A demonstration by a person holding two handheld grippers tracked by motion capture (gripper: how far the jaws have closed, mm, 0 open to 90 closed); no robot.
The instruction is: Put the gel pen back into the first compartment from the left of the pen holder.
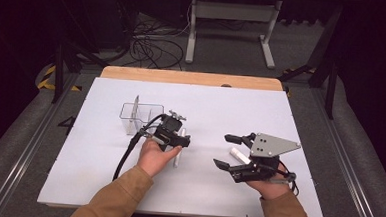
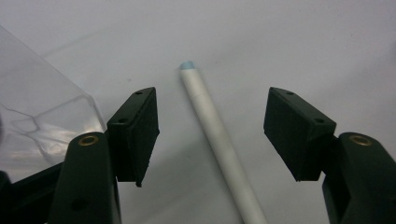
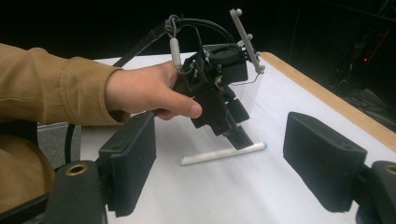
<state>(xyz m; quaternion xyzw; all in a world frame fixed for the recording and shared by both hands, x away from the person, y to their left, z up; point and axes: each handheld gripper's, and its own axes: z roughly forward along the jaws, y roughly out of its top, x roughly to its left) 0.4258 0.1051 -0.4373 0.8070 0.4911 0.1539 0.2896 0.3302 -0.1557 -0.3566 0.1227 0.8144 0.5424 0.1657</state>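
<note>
Right gripper, nearest the near edge toward the right corner: jaws spread wide, nothing between them, short white stick lying just beside on the surface. Left gripper held near mid-surface, jaws wide apart, straddling a white pen without contact; pen flat on the surface, blue-tipped end pointing away. Left hand wrapped around the gripper body. Clear plastic box just beyond and left of the left gripper, close to its jaw. Open room broad along the left, right and far edges.
</note>
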